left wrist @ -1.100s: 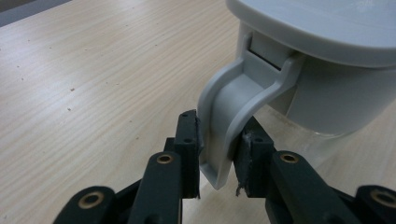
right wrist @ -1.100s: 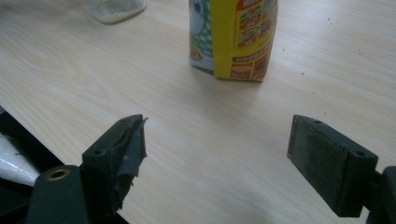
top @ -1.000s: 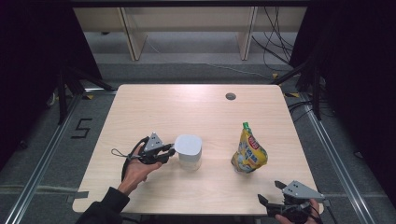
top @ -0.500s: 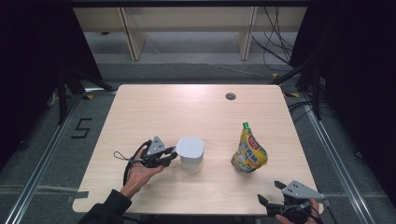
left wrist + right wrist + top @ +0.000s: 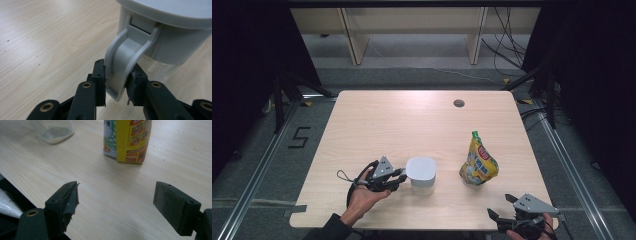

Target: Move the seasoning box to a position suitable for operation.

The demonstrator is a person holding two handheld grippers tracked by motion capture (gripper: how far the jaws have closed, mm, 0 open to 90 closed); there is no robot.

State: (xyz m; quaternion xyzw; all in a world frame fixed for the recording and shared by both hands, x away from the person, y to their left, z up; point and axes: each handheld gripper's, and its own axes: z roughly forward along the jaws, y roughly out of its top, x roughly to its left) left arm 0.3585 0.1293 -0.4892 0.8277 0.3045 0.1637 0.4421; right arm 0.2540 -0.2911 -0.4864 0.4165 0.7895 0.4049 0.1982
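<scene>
Left gripper view has the left tongs [image 5: 115, 86] clenched on the grey plastic latch [image 5: 125, 62] of the lidded clear container [image 5: 421, 174], probably to unclip it, while the right tongs [image 5: 116, 202] wait released near the surface's front edge [image 5: 422, 225].

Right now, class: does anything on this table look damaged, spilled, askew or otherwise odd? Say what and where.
Mostly in order. The container and yellow snack bag stand upright, nothing spilled. One oddity: the pad on one jaw of the open right gripper looks torn and ragged at its edge. The left gripper is closed on the container's grey latch.
</scene>
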